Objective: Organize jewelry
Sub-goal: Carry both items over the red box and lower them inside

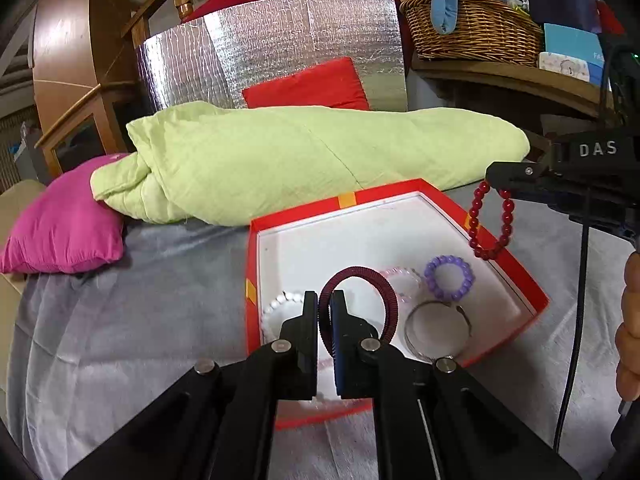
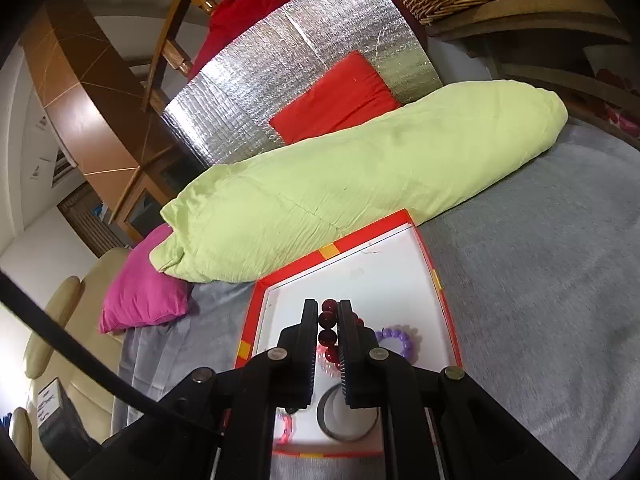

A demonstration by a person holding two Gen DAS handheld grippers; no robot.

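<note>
A grey bedcover [image 1: 120, 320] fills the foreground, with a magenta pillow [image 1: 64, 224] at far left and a rolled pale green quilt [image 1: 304, 160] lying across behind it. To the right of the pillow sits a shallow red box [image 1: 250, 264] with a white floor, open at the top.

Over the box's near left part, the left gripper [image 1: 324, 308] has its jaws pressed together on a dark maroon ribbed ring [image 1: 390, 300], which stands up as a loop above the box floor. Inside the box lie a white bead bracelet [image 1: 280, 304] at left, a plain metal bangle [image 1: 436, 332] right of the maroon ring, and a purple bead bracelet [image 1: 450, 276] behind the bangle.

Further right, the right gripper [image 2: 329, 320] is pinched shut on a dark red bead bracelet [image 1: 490, 220]. In the left wrist view the bracelet hangs from the fingertips as a loop above the box's right wall. In the right wrist view its beads show stacked between the two pads, over the box interior. Part of a hand [image 1: 630, 320] shows at the far right edge.
</note>
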